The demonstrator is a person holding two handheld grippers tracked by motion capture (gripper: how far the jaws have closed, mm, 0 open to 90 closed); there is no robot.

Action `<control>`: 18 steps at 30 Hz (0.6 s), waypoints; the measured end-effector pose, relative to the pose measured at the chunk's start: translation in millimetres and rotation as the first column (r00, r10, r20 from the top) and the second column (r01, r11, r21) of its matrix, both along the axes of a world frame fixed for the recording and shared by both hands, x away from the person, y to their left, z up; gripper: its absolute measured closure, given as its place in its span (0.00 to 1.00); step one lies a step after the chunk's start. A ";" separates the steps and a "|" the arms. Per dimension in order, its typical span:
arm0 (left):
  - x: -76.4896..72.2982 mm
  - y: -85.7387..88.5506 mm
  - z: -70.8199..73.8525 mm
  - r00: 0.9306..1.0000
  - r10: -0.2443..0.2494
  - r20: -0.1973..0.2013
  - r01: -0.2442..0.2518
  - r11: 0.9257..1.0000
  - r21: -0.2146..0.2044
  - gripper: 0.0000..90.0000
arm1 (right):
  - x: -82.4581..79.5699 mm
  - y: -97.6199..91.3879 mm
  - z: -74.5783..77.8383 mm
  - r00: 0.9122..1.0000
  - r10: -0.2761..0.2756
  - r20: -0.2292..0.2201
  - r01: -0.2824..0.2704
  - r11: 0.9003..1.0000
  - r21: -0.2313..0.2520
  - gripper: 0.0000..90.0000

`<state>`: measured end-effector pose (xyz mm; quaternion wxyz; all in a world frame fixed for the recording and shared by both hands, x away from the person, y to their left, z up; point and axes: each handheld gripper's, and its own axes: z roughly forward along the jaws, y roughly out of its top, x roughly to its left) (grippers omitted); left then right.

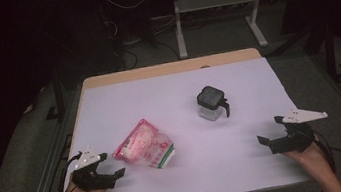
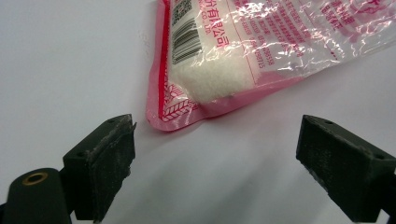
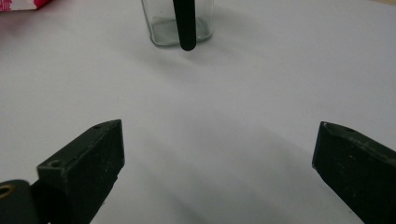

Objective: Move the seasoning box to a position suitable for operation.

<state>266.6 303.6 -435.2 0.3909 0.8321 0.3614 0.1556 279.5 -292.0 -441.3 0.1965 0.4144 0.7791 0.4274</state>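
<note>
A pink and clear plastic bag [image 1: 144, 145] with white grains inside lies on the white table sheet [image 1: 189, 174], left of centre. My left gripper [image 1: 109, 166] rests near the front left corner, open, its jaws pointing at the bag's lower corner [image 2: 166, 122] a short way ahead with nothing between them. A small clear glass jar [image 1: 211, 104] with a black lid and black handle stands right of centre. My right gripper [image 1: 271, 130] sits at the front right, open and empty, aimed toward the jar [image 3: 180, 23] farther off.
The table's wooden far edge [image 1: 169, 68] shows beyond the sheet. Behind it stand white table legs [image 1: 179, 29] and cables on a grey floor. A bare stretch of sheet lies between the two grippers.
</note>
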 end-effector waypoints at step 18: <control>-4.2 4.4 -0.1 1.000 0.011 -0.003 -0.011 1.000 -0.023 0.13 | 4.7 6.3 3.1 1.000 0.015 -0.021 -0.015 1.000 -0.006 0.02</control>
